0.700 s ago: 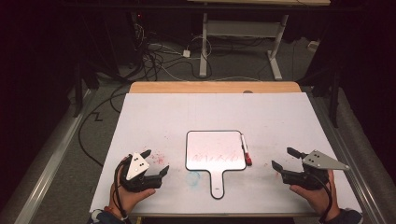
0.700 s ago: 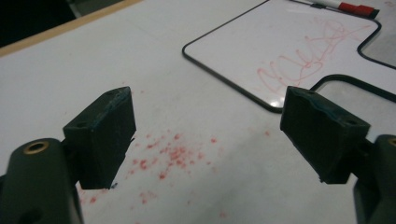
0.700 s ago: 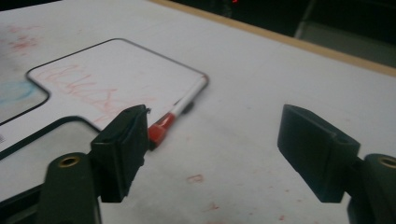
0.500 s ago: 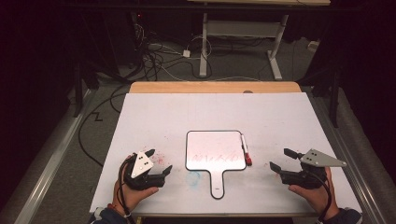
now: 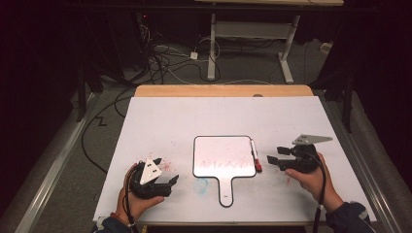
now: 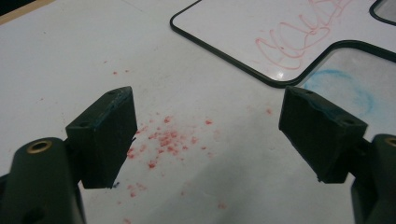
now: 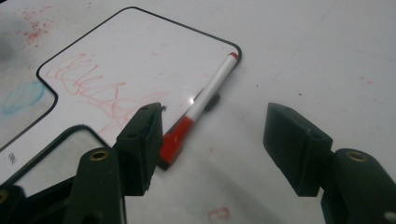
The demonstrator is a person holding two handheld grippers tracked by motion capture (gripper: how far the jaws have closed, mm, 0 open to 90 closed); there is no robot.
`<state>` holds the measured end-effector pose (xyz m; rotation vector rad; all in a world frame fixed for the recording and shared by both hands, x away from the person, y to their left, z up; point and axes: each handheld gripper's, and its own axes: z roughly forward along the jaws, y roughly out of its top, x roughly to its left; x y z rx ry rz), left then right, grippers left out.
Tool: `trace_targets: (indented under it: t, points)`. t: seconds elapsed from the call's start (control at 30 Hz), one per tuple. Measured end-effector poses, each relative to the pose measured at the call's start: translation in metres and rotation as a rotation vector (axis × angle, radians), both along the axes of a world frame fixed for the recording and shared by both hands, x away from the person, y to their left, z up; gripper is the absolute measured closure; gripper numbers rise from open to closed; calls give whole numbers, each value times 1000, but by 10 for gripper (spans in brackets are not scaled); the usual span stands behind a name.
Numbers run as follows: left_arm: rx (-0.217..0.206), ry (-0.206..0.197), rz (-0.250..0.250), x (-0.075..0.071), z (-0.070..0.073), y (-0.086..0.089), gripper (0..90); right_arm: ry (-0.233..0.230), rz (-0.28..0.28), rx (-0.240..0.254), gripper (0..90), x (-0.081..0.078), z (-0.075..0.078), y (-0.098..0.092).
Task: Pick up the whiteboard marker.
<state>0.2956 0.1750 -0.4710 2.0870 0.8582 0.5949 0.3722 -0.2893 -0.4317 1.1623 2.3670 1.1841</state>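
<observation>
Reaching toward the marker (image 7: 201,108), the right tool (image 5: 273,160) has its jaws wide apart and grips nothing. The marker, white with a red cap, lies on the counter (image 5: 214,116) and touches the right edge of the small whiteboard (image 5: 221,150). Red scribbles (image 7: 88,86) are on the board, so the wiping seems not started. The left tool (image 5: 171,182) hovers near the counter's front edge, also wide and empty, well apart from the board. I judge that nearly everything is left: picking up the marker comes first.
</observation>
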Motion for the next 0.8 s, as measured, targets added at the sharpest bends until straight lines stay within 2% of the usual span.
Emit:
trace_targets:
  t: [0.2,0.33,0.43,0.5,0.6,0.67,0.7,0.73,0.8]
  points:
    - [23,5,-13,0,-2,-3,180,115,-3,-23,433,49,-9,23]
    - [20,8,-9,0,-2,-1,180,188,-20,-46,465,70,-21,38]
    - [21,13,-7,0,-4,-1,180,221,-21,-61,510,78,-28,46]
    - [22,15,-9,0,-4,-1,181,213,-27,-78,565,80,-27,49]
    - [27,19,-10,0,-4,-2,181,212,-4,-86,678,79,-28,53]
    - [30,22,-12,0,-4,-3,181,239,20,-49,740,79,-28,53]
    - [31,22,-13,0,-4,-3,181,229,19,-63,753,77,-28,55]
    - [31,23,-15,0,-4,-4,180,218,11,-77,805,76,-27,56]
    - [31,25,-18,0,-4,-4,180,212,20,-73,811,76,-26,55]
